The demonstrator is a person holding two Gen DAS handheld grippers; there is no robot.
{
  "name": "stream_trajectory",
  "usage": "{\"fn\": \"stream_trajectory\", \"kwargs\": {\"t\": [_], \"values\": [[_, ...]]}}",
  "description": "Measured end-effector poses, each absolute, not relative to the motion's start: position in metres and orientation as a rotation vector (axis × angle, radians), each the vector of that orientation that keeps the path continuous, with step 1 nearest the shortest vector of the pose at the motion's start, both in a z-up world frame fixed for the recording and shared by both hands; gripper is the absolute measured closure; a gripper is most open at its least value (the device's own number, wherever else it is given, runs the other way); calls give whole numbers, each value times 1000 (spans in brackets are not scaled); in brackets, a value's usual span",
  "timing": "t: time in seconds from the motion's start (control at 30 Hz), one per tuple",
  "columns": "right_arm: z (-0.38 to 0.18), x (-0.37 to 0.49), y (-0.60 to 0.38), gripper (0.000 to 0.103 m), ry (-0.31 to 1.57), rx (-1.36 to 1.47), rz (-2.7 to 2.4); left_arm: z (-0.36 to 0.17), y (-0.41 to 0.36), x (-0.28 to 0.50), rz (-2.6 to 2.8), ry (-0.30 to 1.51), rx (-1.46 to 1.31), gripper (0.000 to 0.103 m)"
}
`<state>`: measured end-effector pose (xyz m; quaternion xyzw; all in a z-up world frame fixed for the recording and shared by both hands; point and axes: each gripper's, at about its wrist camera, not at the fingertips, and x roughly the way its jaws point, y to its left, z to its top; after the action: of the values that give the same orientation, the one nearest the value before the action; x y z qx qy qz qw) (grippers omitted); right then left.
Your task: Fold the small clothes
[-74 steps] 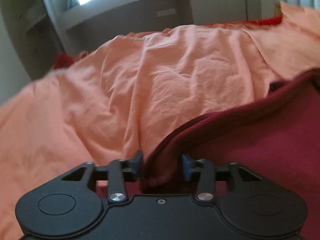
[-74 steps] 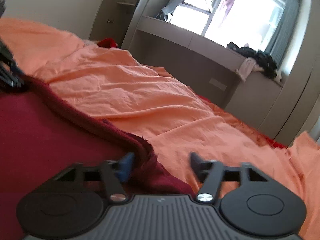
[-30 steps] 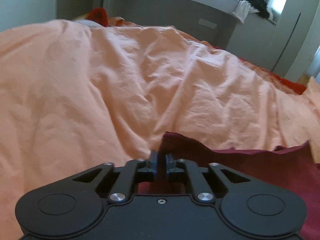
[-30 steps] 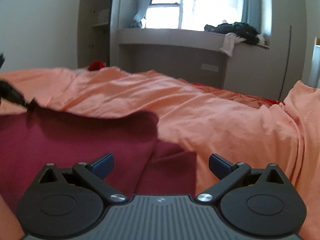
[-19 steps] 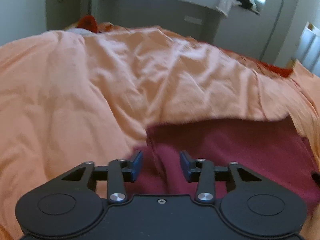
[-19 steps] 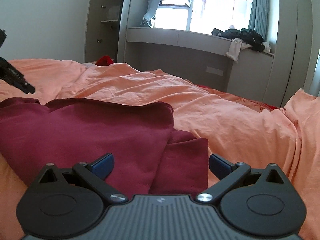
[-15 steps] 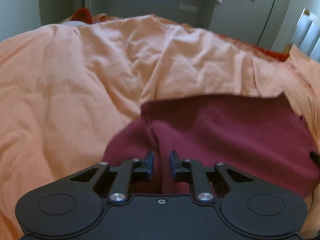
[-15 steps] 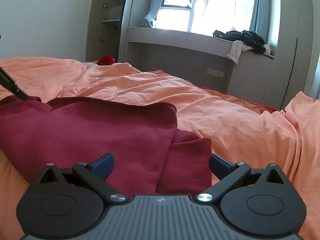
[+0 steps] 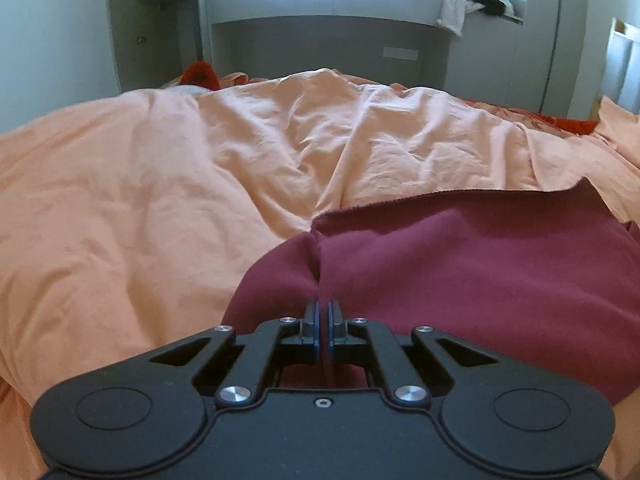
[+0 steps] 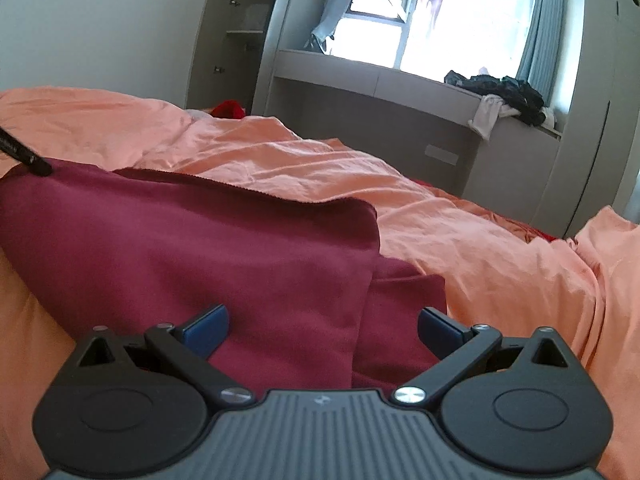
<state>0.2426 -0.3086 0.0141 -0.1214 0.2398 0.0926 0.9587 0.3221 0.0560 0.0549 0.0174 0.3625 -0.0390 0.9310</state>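
Note:
A maroon garment [image 9: 460, 272] lies folded over itself on the orange duvet [image 9: 160, 200]. My left gripper [image 9: 323, 320] sits at its left end, jaws closing to a tight pinch on a raised crease of the cloth. In the right wrist view the same garment [image 10: 200, 240] spreads from the left to the middle, with a lower layer showing along its right edge. My right gripper [image 10: 322, 328] hovers low over its near part, open, with nothing pressed between the blue pads [image 10: 206, 328]. The left gripper's dark tip [image 10: 24, 156] shows at the garment's far left corner.
The rumpled orange duvet [image 10: 480, 240] covers the whole bed. A red item [image 10: 230, 110] lies at the bed's far side. Beyond stands a grey window ledge [image 10: 360, 76] with a pile of dark clothes [image 10: 508, 92], and cupboards [image 9: 160, 32] at the left.
My left gripper let go of the garment's corner, which dropped flat over the lower layer, then shifted along the cloth and closed on a crease. The right gripper stayed open, barely moving.

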Motion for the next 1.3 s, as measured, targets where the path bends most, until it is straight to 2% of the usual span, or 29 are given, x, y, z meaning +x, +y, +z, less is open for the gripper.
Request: {"fn": "stream_trajectory", "kwargs": {"t": [0.13,0.2,0.27,0.3,0.37,0.4,0.47,0.63,0.7,0.97,1.3], "values": [[14,239,-313,0,490,-219,164,53,50,320,-71,724,42,94],[13,235,-314,0,481,-210,154,55,48,316,-65,716,38,84],[15,232,-315,0,464,-200,144,57,46,307,-53,699,31,66],[16,229,-315,0,452,-194,137,58,45,304,-52,688,31,61],[18,225,-315,0,427,-174,127,62,42,291,-46,656,24,44],[20,224,-315,0,413,-161,124,64,41,286,-41,644,16,40],[24,220,-312,0,381,-138,117,67,39,272,-41,613,-11,24],[34,211,-302,0,292,-96,99,71,31,236,-31,538,-57,4],[36,208,-297,0,262,-77,103,71,28,223,-38,515,-79,1],[27,205,-260,0,239,-123,144,60,32,198,-63,527,-188,1],[13,210,-233,0,227,-145,121,20,55,195,-135,516,-401,1]]}}
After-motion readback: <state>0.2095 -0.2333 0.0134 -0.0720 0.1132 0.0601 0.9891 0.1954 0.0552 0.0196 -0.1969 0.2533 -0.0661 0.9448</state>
